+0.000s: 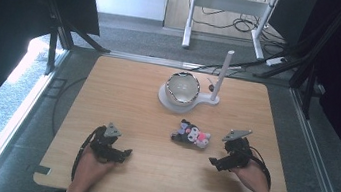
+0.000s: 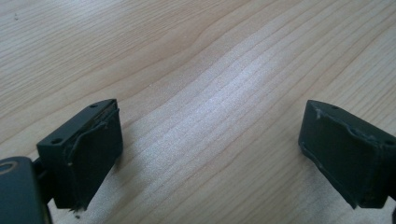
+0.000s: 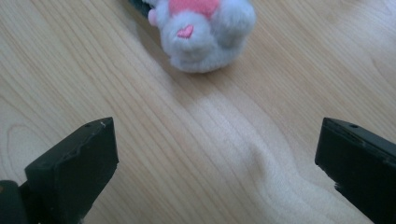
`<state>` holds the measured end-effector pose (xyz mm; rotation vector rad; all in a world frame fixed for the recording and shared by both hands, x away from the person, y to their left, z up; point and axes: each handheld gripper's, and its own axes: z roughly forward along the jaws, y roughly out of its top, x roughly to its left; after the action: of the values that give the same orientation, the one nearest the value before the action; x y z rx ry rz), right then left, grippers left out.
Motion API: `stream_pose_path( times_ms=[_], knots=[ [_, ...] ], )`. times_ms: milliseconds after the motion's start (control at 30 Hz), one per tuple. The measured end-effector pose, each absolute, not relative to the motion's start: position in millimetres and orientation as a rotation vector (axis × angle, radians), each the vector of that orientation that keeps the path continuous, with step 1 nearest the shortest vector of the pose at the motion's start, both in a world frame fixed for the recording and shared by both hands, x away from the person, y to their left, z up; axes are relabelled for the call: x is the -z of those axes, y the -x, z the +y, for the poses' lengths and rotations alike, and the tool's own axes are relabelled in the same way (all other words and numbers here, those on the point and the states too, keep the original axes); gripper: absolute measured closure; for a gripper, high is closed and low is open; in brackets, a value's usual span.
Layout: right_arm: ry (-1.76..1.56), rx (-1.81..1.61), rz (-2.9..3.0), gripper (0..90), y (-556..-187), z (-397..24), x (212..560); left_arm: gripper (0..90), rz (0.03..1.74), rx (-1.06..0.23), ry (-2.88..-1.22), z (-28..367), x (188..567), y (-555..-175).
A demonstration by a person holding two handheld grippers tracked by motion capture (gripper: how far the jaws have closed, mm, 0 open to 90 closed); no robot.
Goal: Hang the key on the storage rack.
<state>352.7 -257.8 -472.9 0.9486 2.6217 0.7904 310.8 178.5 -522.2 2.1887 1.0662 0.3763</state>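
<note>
hands low on table [image 1: 123,94], left gripper [image 1: 122,153] and right gripper [image 1: 214,160] spread wide, empty.

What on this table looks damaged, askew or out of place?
The rubber pad on one finger of the left gripper looks worn, its edge ragged and peeling. The plush toy lies on its side; the bowl sits upright on its white stand.

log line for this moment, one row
left gripper: open, empty | right gripper: open, empty | plush toy: on table, untouched
</note>
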Motion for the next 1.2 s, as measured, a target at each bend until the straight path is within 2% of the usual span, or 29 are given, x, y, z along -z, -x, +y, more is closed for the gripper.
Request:
stream_pose_path(
  times_ms=[733, 1200],
  knots=[
    [-0.835, -0.624, 2.752, 2.2, -391.0, -223.0, 460.8, 6.2, 1.065, -0.375, -2.193, 178.7, 521.9, -310.8],
    [-0.629, -0.434, 2.906, 10.1, -416.3, -177.4, 458.0, 6.1, 1.065, -0.375, -2.192, 178.7, 521.9, -310.8]
  ],
)
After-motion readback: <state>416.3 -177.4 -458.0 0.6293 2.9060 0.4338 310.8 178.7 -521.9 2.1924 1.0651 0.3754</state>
